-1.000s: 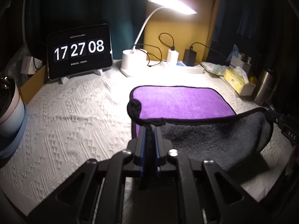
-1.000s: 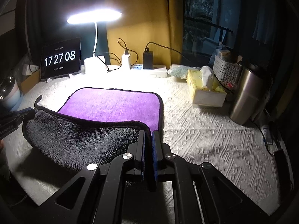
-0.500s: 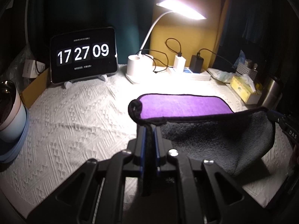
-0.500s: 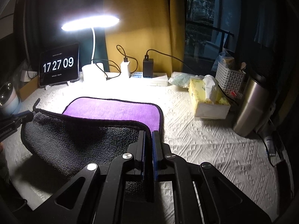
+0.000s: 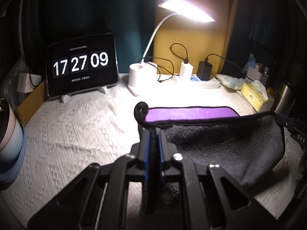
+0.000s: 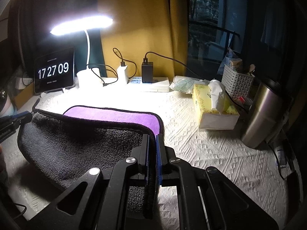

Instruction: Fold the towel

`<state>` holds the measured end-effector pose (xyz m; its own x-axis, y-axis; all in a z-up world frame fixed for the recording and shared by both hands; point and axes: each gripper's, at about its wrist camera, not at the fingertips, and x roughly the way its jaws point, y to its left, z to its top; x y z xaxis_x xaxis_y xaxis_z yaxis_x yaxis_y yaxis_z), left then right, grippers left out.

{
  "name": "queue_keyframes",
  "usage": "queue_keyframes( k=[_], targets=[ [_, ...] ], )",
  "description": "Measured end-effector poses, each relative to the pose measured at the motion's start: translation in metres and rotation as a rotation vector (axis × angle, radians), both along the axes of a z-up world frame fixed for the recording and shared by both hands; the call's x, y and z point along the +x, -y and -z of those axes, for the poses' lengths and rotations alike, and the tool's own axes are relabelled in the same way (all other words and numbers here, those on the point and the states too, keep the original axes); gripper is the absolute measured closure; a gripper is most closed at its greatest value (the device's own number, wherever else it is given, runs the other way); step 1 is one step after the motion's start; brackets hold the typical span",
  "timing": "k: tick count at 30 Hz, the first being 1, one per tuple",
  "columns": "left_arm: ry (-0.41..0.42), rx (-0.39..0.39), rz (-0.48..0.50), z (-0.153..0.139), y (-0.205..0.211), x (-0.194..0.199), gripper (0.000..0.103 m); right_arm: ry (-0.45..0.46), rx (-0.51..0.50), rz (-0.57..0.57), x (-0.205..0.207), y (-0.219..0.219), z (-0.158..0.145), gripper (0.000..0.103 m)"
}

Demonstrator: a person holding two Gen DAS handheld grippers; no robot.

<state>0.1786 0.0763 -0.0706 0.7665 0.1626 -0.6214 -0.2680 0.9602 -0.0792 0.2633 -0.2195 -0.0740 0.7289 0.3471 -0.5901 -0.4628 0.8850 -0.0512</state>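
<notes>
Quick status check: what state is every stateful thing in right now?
Towel: near edge lifted, half folded over purple side.
Left claw: shut on towel corner.
Right claw: shut on towel corner.
Desk lamp: on.
Tablet clock: on, 17:27:09.
Tissue box: open, tissue sticking up.

We cannot read the small line under the clock [image 5: 81, 63] digits. The mug [image 5: 8, 134] is cut by the left edge. The basket [image 6: 237, 80] contents are too dim to tell.
</notes>
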Motion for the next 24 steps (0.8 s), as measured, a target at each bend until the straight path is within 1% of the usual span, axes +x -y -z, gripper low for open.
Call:
queue_keyframes(
  k=[5, 15, 24],
  targets=[
    [-0.001, -0.001, 0.0, 0.001, -0.001, 0.003, 0.094, -0.003, -0.001, 0.001, 0.012, -0.004, 0.002, 0.095],
    [0.0, -0.003, -0.003, 0.004, -0.01, 0.029, 0.094, 0.003, -0.003, -0.004, 0.031, -0.013, 0.002, 0.095],
    [0.01, 0.001, -0.002, 0.006, -0.014, 0.042, 0.094, 0.008, -0.006, -0.005, 0.048, -0.02, 0.001, 0.095]
  ],
)
